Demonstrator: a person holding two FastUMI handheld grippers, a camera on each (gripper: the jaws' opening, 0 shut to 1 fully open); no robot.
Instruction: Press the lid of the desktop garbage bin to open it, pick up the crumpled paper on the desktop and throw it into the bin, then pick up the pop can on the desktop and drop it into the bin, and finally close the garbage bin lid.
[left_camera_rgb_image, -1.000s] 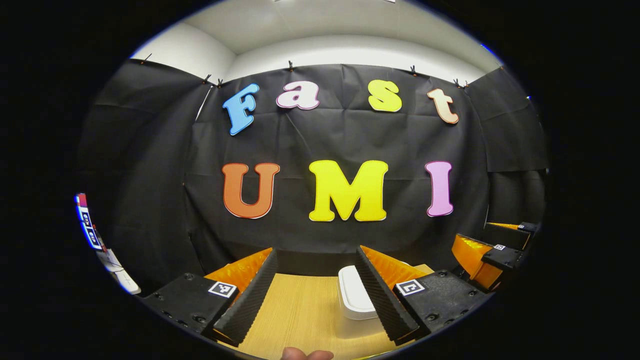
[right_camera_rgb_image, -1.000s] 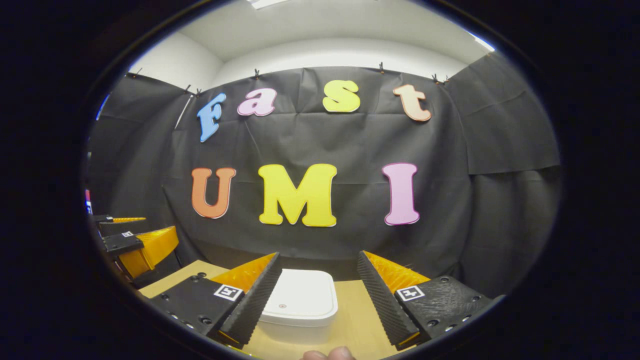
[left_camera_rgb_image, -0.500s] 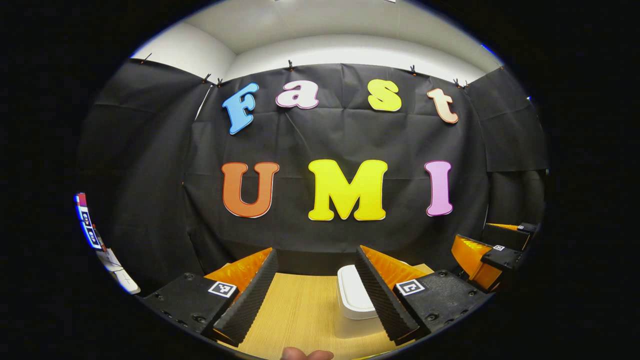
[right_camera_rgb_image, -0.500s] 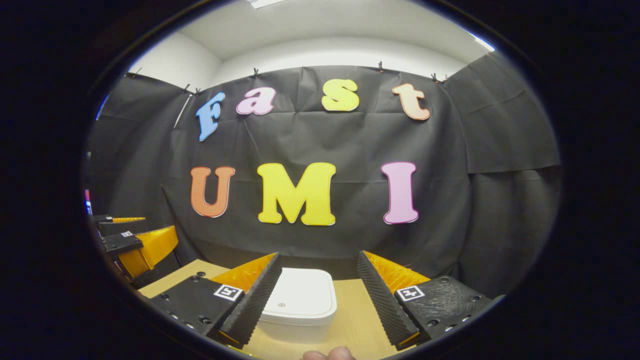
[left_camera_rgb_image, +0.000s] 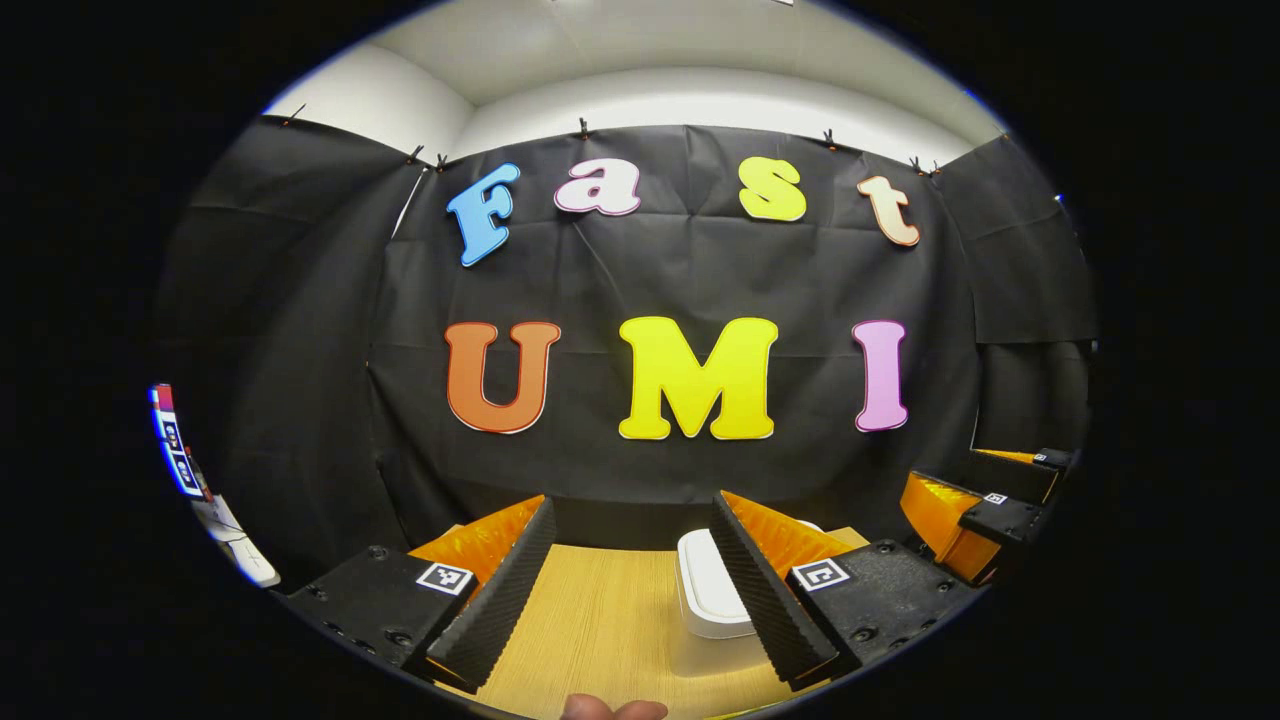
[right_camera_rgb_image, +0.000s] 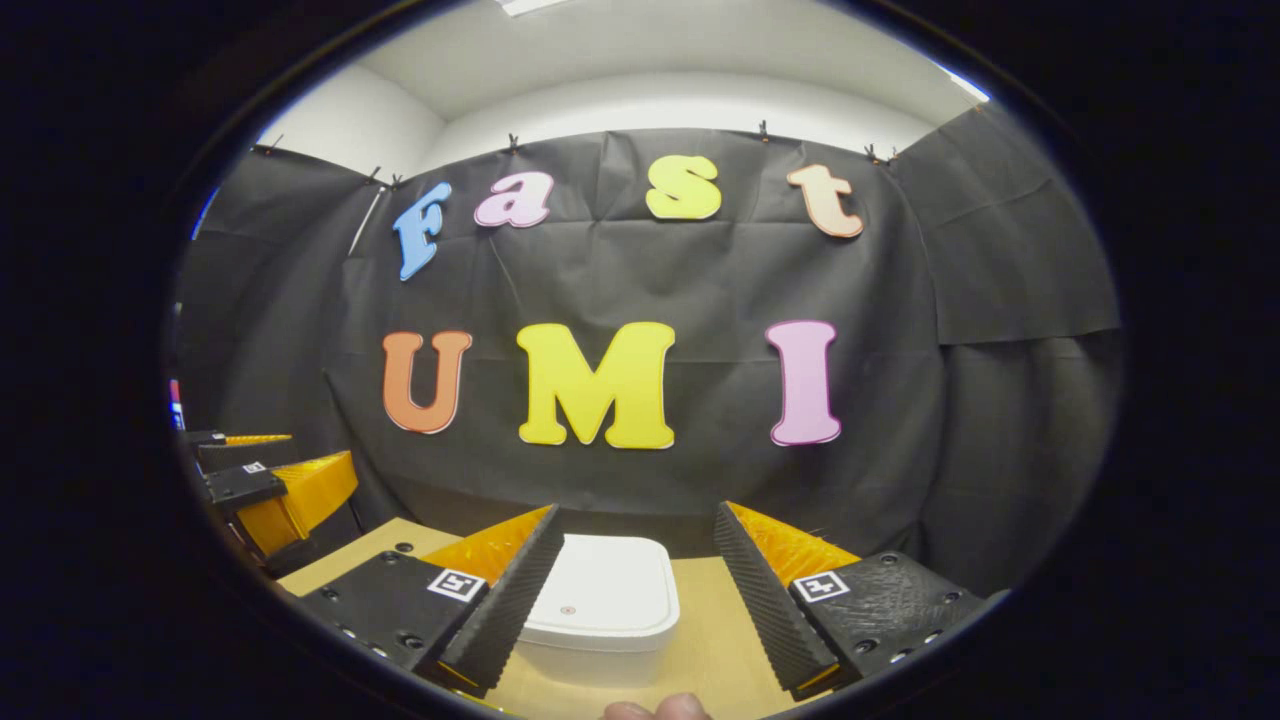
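Note:
A white desktop bin (right_camera_rgb_image: 605, 600) with its lid down stands on the wooden table (right_camera_rgb_image: 715, 640), just ahead of my right gripper (right_camera_rgb_image: 637, 510). That gripper is open, its left finger covering the bin's left edge. In the left gripper view the same bin (left_camera_rgb_image: 708, 598) sits to the right, half hidden behind the right finger. My left gripper (left_camera_rgb_image: 630, 505) is open over bare table (left_camera_rgb_image: 600, 625) with nothing between its fingers. Each view also catches the other gripper at the side, the right gripper (left_camera_rgb_image: 985, 510) and the left gripper (right_camera_rgb_image: 270, 480).
The black cloth wall (right_camera_rgb_image: 640, 480) hangs close behind the table's far edge. A white device (left_camera_rgb_image: 235, 545) with a coloured strip sits off the table at the far left. A person's fingertip (left_camera_rgb_image: 612, 708) shows at the bottom edge.

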